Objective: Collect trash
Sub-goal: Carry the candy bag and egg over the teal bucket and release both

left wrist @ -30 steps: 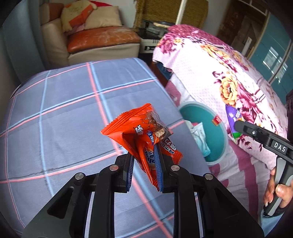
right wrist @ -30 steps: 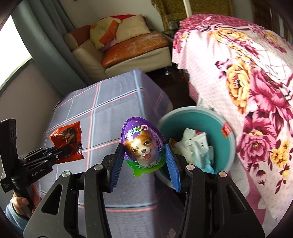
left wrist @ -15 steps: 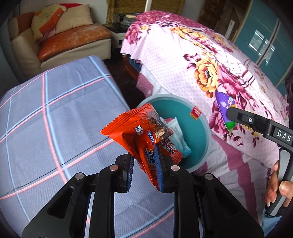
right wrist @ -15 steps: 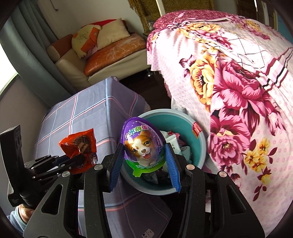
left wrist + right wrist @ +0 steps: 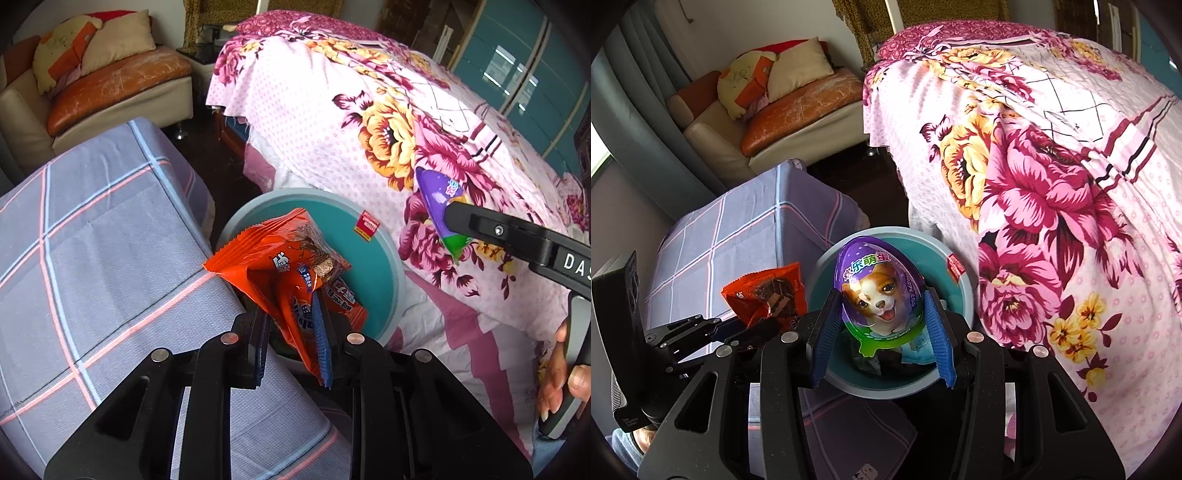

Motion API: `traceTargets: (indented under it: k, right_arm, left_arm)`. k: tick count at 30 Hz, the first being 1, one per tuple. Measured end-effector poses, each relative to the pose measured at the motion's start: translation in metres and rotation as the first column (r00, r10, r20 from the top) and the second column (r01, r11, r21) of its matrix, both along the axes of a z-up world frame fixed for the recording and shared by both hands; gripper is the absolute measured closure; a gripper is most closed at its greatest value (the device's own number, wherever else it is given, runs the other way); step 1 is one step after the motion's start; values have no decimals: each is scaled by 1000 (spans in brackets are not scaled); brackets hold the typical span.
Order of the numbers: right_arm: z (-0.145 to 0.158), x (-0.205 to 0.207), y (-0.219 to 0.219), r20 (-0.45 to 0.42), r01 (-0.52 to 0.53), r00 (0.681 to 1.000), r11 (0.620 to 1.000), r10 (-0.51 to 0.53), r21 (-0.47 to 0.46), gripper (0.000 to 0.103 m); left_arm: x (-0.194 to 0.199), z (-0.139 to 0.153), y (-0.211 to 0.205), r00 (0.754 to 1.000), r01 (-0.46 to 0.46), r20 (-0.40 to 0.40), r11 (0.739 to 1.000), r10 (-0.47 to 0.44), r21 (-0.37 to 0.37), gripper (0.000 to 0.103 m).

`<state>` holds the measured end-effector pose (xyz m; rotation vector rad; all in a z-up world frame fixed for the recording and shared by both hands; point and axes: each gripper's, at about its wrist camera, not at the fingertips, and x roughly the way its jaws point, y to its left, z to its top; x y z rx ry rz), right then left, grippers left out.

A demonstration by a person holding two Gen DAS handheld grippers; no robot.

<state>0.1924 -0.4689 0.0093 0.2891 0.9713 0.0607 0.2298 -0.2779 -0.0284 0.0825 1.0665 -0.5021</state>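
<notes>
left gripper (image 5: 293,345) clamps orange snack wrapper (image 5: 284,266) above bin (image 5: 969,295) rim | right gripper (image 5: 882,332) grips purple egg pack (image 5: 877,291) over bin | bin part-filled — both drops pending

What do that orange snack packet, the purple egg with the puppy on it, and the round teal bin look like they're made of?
Orange snack packet: thin glossy plastic film, judging by its creases, crimped edge and shiny highlights.

Purple egg: probably a hard plastic shell, or a shiny printed wrap over one; it is smooth, reflective and keeps its shape between the fingers.

Teal bin: apparently moulded plastic with a matte-to-satin finish, an even colour and a smooth rounded rim.
</notes>
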Motion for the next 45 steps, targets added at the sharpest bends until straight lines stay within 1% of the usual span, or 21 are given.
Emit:
traceTargets:
  k: [1, 3, 5, 6, 8, 9, 10, 11, 13, 18, 25, 26, 27, 28, 29, 31, 33, 35, 38, 41, 45]
  right_arm:
    - [0, 0, -2, -1, 5, 1000, 1000, -5, 1, 59]
    - [-1, 1, -5, -4, 13, 1000, 1000, -13, 0, 59]
    - [-2, 1, -7, -9, 17, 1000, 1000, -17, -3, 59]
    - [-3, 2, -7, -11, 17, 1000, 1000, -17, -4, 59]
    - [-3, 2, -6, -16, 15, 1000, 1000, -15, -8, 59]
    - [-3, 3, -5, -18, 14, 1000, 1000, -14, -9, 59]
    - [-4, 3, -4, -19, 12, 1000, 1000, -13, -10, 59]
    - [-4, 4, -4, -20, 10, 1000, 1000, -11, -11, 59]
    - [-4, 5, -2, -21, 6, 1000, 1000, -6, -10, 59]
    - [-3, 6, 5, -19, -9, 1000, 1000, 9, -11, 59]
    - [-7, 11, 22, -40, -45, 998, 999, 44, -23, 59]
    - [-9, 12, 26, -51, -58, 997, 998, 57, -21, 57]
    - [-10, 14, 29, -58, -67, 996, 998, 65, -19, 53]
    - [-12, 14, 32, -59, -70, 996, 997, 68, -20, 36]
    - [-12, 13, 35, -55, -71, 996, 997, 69, -25, 29]
    - [-10, 12, 39, -53, -77, 996, 997, 75, -31, 29]
    - [-9, 10, 42, -55, -77, 996, 997, 75, -31, 26]
    - [-6, 6, 44, -60, -79, 995, 996, 76, -43, 18]
    - [-4, -1, 48, -74, -90, 994, 995, 86, -48, 13]
    - [-3, -11, 56, -83, -107, 991, 991, 100, -83, 7]
    - [2, -24, 66, -81, -125, 990, 985, 116, -121, 7]
  left_arm:
    - [1, -2, -2, 1000, 6, -2, 1000, -6, 2, 78]
    - [1, -4, -5, 1000, 11, -2, 1000, -11, 6, 72]
    - [2, -3, -6, 1000, 11, 5, 1000, -11, 2, 58]
    - [2, -3, -5, 1000, 12, 6, 1000, -12, -1, 55]
    - [2, -3, -4, 1000, 6, 6, 1000, -6, -3, 35]
    - [1, -2, -2, 1000, -2, 11, 1000, 2, -2, 30]
    - [0, -1, 0, 1000, -11, 16, 1000, 11, -3, 21]
    - [0, 0, 3, 1000, -19, 19, 1000, 19, -4, 15]
    - [-2, 2, 10, 999, -41, 24, 999, 41, -4, 11]
    - [-4, 6, 37, 994, -108, 4, 994, 108, -32, 8]
    - [-7, 14, 74, 979, -203, 24, 978, 204, -45, 6]
    - [-7, 14, 78, 977, -210, 21, 977, 211, -47, 6]
    - [-8, 14, 80, 976, -213, 20, 976, 215, -46, 6]
    - [-8, 13, 81, 976, -218, 21, 975, 219, -39, 6]
    - [-9, 13, 82, 975, -219, 20, 975, 220, -31, 5]
    - [-11, 13, 83, 976, -214, 21, 977, 215, -12, 5]
    - [-14, 15, 83, 976, -215, 36, 977, 215, 7, 5]
    - [-18, 19, 83, 976, -214, 53, 977, 213, 15, 5]
    - [-24, 24, 83, 977, -210, 51, 977, 209, 23, 4]
    - [-30, 28, 86, 975, -218, 52, 975, 216, 31, 4]
    - [-40, 32, 92, 972, -231, 47, 973, 229, 23, 4]
